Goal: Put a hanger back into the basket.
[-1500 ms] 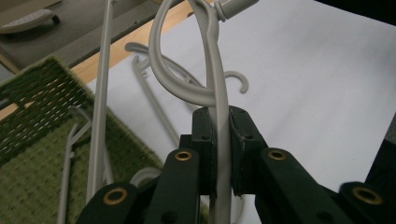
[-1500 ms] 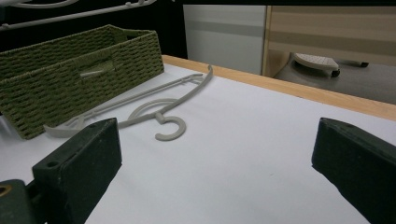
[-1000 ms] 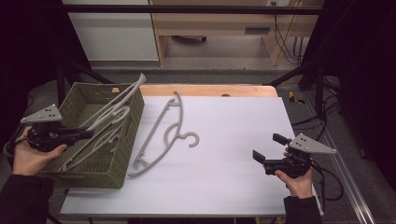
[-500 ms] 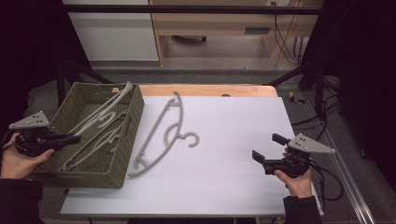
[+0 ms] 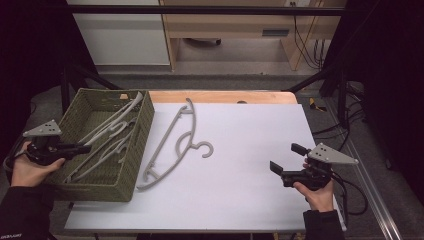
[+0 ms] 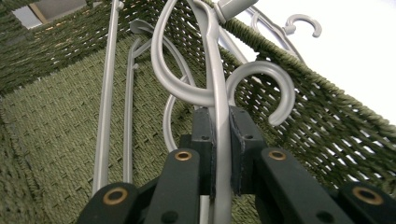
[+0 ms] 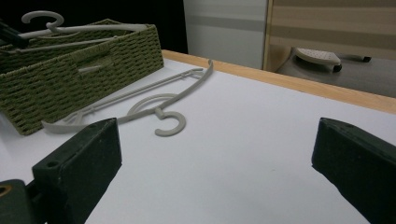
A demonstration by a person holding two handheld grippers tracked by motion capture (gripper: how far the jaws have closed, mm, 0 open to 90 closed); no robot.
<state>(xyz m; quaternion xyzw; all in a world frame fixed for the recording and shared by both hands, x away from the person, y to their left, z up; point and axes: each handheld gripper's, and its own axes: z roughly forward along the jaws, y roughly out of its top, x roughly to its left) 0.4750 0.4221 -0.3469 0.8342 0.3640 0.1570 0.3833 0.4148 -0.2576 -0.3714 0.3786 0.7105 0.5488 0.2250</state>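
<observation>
The left claw [image 6: 219, 140] is clamping a grey hanger [image 6: 212, 88] inside the woven green basket [image 5: 75, 117]. The right claw [image 5: 286, 159] is hovering with its jaws wide apart over the white worktop [image 5: 250, 135], well away from another hanger [image 5: 175, 145] lying just beside the basket.

Woven basket [image 5: 134, 150] stands at the table's [image 5: 250, 200] left edge, holding several hangers [image 5: 107, 137] that lean toward its far right corner. One loose hanger [image 5: 172, 142] lies flat on the table just right of the basket. Left gripper [image 5: 75, 149] reaches over the basket's left wall; right gripper [image 5: 284, 164] sits near the front right, well apart from the loose hanger.
</observation>
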